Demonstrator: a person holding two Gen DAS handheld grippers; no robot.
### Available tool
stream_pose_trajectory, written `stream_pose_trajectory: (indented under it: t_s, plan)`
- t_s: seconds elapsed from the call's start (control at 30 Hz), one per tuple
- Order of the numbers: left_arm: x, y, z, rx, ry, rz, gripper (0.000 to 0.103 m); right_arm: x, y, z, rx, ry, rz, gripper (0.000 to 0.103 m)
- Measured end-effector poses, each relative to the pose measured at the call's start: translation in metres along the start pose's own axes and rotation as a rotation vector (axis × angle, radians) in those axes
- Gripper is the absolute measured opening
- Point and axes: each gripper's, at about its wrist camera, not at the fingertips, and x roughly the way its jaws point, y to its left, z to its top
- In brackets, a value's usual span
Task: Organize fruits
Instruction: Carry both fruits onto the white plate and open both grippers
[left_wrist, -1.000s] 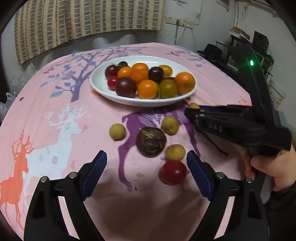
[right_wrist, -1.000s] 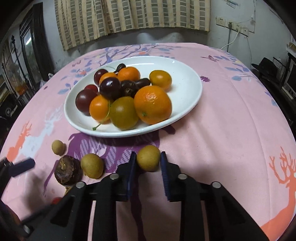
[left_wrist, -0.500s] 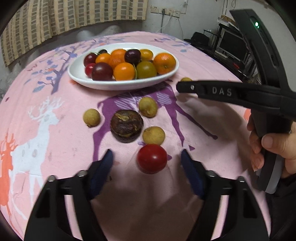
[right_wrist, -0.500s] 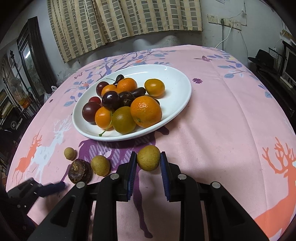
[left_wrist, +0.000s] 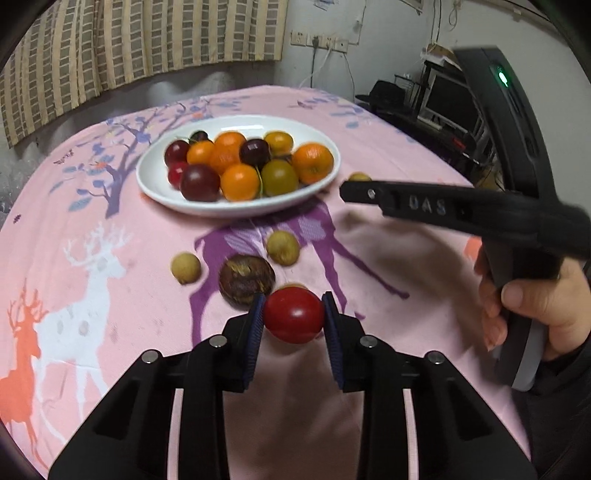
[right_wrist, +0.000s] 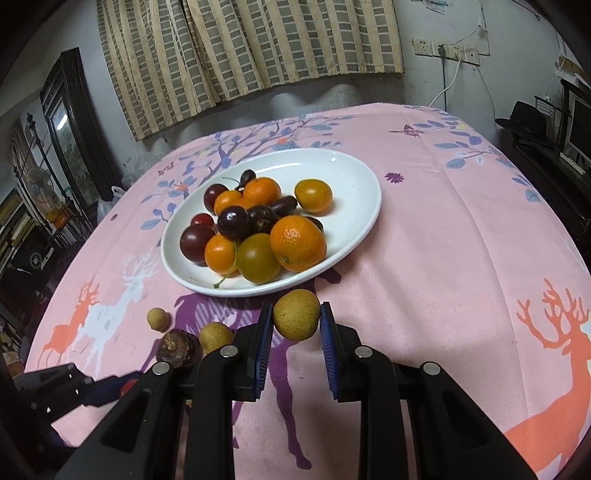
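Observation:
A white plate holds several oranges, dark plums and cherries on a pink tablecloth. My left gripper is shut on a red tomato, just in front of a dark brown fruit. My right gripper is shut on a yellow-brown longan, held above the cloth in front of the plate's near rim. The longan peeks over the right gripper in the left wrist view. Loose longans lie on the cloth.
In the right wrist view, a longan, the brown fruit and another longan lie at the lower left. A curtain hangs behind the table. A desk with a monitor stands on the right.
My left gripper has closed on the red tomato. My right gripper has lifted the longan higher and farther back from the plate.

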Motion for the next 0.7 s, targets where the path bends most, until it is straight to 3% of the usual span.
stream_pose_trajectory:
  t_s: [0.37, 0.7]
  plan:
    - [0.000, 0.047, 0.065, -0.072, -0.054, 0.074, 0.031, -0.030, 0.010, 0.028, 0.050, -0.146, 0.113, 0.026]
    - [0.053, 0.094, 0.113, -0.210, -0.037, 0.147, 0.030, 0.026, 0.013, 0.073, 0.049, -0.103, 0.072, 0.026]
